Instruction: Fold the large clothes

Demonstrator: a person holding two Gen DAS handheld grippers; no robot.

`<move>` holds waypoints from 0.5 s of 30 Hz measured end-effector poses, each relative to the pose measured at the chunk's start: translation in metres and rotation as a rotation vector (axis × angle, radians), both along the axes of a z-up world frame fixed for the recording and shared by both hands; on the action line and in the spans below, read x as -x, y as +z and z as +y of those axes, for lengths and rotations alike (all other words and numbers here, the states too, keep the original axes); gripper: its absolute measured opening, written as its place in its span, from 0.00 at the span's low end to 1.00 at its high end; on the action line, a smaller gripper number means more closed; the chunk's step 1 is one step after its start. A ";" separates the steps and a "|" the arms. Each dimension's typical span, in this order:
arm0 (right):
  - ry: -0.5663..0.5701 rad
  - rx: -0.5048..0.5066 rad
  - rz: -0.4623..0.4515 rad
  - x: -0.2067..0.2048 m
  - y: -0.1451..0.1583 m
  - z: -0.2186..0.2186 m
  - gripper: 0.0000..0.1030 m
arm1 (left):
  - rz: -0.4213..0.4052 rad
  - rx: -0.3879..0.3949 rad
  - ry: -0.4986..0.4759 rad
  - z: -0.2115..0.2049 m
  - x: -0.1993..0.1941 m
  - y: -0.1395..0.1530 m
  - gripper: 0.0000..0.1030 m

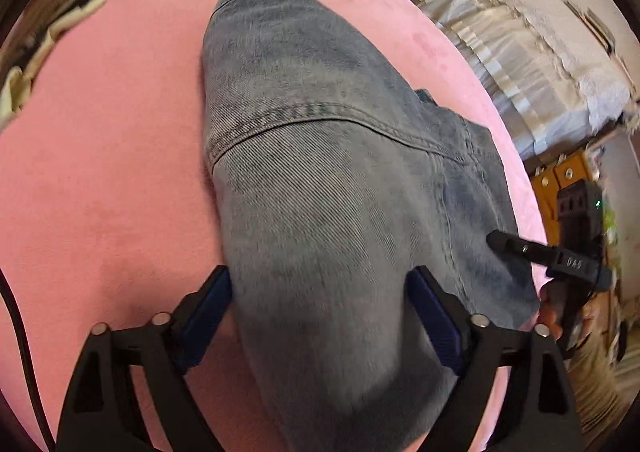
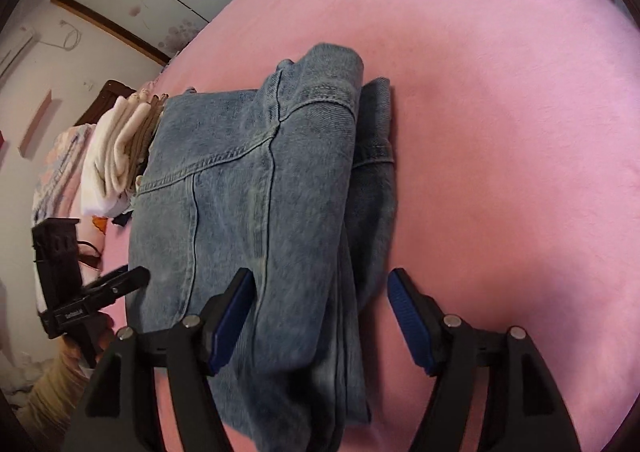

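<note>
A pair of light blue jeans [image 1: 320, 171] lies folded into a thick bundle on the pink bed cover [image 1: 100, 171]. My left gripper [image 1: 320, 288] is open and points down over the bundle's near end, with denim lying between its blue pads [image 1: 212, 304]. In the right wrist view the jeans [image 2: 248, 179] show stacked layers and a seam. My right gripper [image 2: 318, 288] is open above their near right edge, its left pad [image 2: 232, 312] over the denim and its right pad over the pink cover [image 2: 500, 131]. Each gripper shows at the edge of the other's view.
A stack of folded cream and white clothes [image 2: 120, 147] sits just behind the jeans at the bed's left edge. A pale quilt [image 1: 500, 31] and a wooden cabinet [image 1: 560, 175] lie beyond the bed's right side. A black cable [image 1: 20, 332] hangs at the left.
</note>
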State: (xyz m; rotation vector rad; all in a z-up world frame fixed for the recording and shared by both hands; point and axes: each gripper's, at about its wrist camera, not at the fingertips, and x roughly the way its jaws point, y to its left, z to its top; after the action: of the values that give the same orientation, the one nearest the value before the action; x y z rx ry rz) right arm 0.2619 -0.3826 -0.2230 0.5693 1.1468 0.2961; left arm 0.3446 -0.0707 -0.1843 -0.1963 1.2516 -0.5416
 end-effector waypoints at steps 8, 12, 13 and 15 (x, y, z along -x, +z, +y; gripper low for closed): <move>0.113 0.014 -0.031 -0.044 -0.011 0.030 0.61 | 0.065 0.067 -0.005 -0.003 -0.017 -0.026 0.95; 0.133 0.072 -0.084 -0.042 -0.001 0.045 0.35 | 0.012 0.011 0.020 -0.011 -0.011 -0.015 0.76; 0.125 0.104 -0.108 -0.036 0.006 0.051 0.32 | -0.014 -0.009 0.020 -0.013 -0.005 -0.009 0.67; 0.114 0.136 -0.148 -0.024 0.019 0.060 0.23 | -0.071 -0.048 0.013 -0.015 0.008 0.004 0.55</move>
State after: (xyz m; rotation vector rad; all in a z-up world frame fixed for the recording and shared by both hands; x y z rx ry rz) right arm 0.2859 -0.3223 -0.2041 0.3576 1.0487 0.3496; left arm 0.3363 -0.0856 -0.1801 -0.1430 1.1923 -0.5027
